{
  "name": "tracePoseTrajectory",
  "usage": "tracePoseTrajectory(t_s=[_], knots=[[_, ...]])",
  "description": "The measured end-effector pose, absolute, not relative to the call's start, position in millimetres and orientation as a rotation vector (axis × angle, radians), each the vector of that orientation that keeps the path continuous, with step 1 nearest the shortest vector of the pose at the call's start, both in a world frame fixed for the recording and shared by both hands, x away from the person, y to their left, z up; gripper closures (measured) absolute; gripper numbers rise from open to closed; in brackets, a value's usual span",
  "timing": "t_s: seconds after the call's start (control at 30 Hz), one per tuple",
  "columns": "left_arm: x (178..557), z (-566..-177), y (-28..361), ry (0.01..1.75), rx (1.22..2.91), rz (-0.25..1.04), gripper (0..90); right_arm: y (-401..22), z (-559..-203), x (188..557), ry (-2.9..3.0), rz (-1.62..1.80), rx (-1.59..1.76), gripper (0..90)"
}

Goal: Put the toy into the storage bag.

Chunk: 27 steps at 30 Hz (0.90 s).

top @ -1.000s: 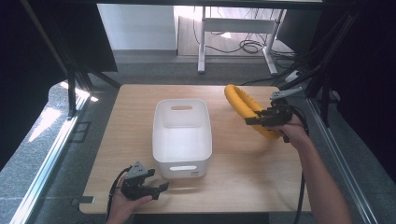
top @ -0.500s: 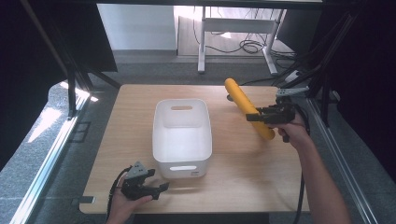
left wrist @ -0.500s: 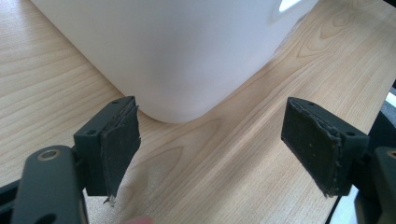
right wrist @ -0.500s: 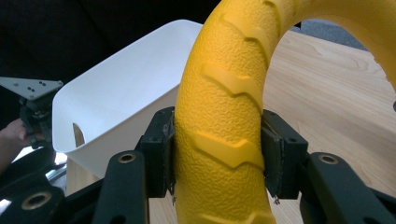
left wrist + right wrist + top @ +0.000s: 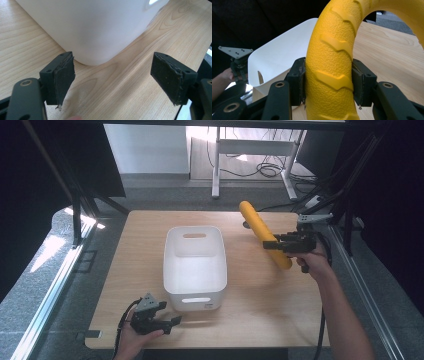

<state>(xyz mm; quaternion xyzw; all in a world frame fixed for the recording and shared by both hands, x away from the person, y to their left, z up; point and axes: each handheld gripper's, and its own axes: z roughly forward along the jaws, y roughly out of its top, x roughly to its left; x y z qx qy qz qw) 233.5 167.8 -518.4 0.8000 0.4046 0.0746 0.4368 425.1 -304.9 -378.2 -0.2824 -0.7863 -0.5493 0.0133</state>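
Your right gripper (image 5: 274, 244) has its jaws clamped on a yellow textured ring with raised tread ribs (image 5: 263, 233), kind of like a foam tyre. In the high view it's seen edge-on, tilted, with its far end toward the back of the light wooden worktop (image 5: 260, 305) and its near end by your right hand (image 5: 311, 261), off to the right of the white rectangular plastic tub with handle slots (image 5: 194, 266). It looks lifted off the wood, but I can't say for sure from that angle.

From the right gripper view, the ring (image 5: 332, 62) stands up between the two black jaws, both pads pressed flat against its sides. The tub (image 5: 279, 57) sits just behind it and your other gripper (image 5: 237, 62) is further back.

Your left gripper (image 5: 165, 322) is down at the near edge of the worktop, just beside the tub's near-left corner, held in your left hand (image 5: 131, 342). In the left gripper view its jaws are spread wide with nothing between them, pointing at the tub's rounded corner (image 5: 95, 27) and hovering low over the wood (image 5: 120, 87).
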Motion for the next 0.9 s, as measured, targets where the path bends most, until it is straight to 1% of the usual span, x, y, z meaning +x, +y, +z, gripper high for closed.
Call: tracePoseTrajectory(t_s=[0.9], knots=[[233, -518, 166, 0.999, 1.992, 0.179, 19.6, -301, -361, 410, -2.388, -1.874, -0.818, 52.4]])
